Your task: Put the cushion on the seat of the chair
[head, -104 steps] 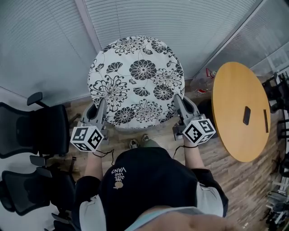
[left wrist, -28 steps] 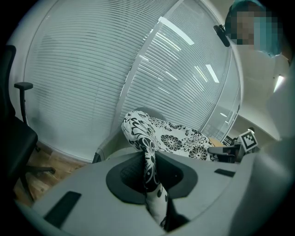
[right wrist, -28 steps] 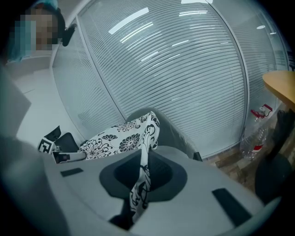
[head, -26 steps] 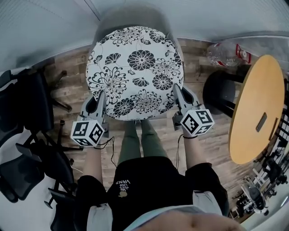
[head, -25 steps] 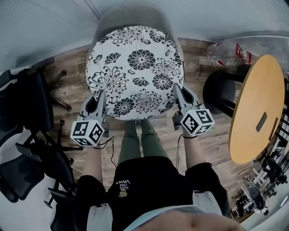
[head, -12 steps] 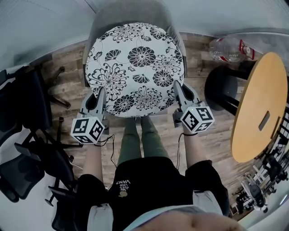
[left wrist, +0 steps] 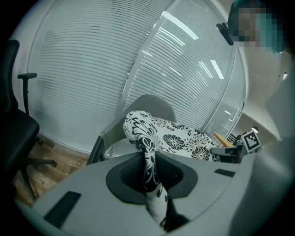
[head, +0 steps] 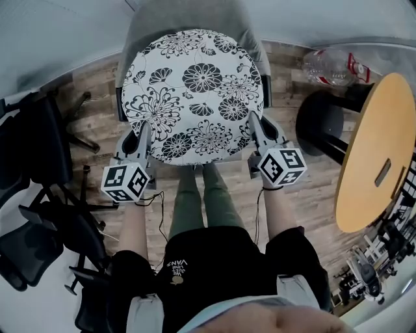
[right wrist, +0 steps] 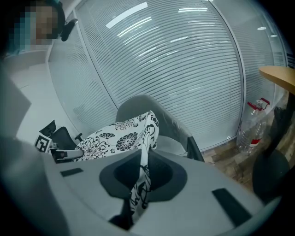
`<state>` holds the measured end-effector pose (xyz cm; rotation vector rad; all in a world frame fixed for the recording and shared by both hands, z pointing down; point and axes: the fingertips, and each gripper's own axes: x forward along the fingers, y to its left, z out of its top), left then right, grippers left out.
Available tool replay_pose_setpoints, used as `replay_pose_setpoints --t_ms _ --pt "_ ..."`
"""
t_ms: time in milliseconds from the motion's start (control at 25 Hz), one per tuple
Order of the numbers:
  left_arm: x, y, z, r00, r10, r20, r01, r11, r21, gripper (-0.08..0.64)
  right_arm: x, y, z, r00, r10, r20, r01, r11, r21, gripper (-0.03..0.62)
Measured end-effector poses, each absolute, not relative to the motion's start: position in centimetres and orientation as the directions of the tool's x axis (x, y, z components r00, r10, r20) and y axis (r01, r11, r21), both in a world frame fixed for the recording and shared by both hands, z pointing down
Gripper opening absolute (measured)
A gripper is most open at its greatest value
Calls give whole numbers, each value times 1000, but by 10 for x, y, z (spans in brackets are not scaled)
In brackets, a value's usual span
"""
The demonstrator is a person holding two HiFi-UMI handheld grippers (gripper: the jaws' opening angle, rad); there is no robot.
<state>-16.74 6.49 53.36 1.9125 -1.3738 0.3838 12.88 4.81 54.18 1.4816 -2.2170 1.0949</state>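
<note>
A round white cushion (head: 195,91) with black flower print hangs level over a grey chair (head: 185,14), hiding most of its seat. My left gripper (head: 146,133) is shut on the cushion's near left edge, my right gripper (head: 252,127) on its near right edge. In the left gripper view the cushion edge (left wrist: 150,161) is pinched between the jaws, with the grey chair (left wrist: 152,103) behind. In the right gripper view the cushion edge (right wrist: 143,170) is clamped too, and the chair's seat (right wrist: 170,145) shows beyond it.
Black office chairs (head: 36,169) stand at the left. A round wooden table (head: 380,149) with a dark base (head: 322,123) stands at the right, and a clear plastic bottle (head: 335,65) lies on the wood floor near it. Window blinds (left wrist: 92,69) run behind the chair.
The cushion and both grippers now sit further over the grey chair, more of whose back shows at the top. Both grips are unchanged.
</note>
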Motion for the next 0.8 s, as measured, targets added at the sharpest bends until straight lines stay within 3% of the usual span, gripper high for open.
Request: replay_pose_setpoints --t_ms 800 --pt "-168 64 531 381 -675 632 -909 -151 388 60 130 48 540 -420 -673 608 -891 180 -417 34"
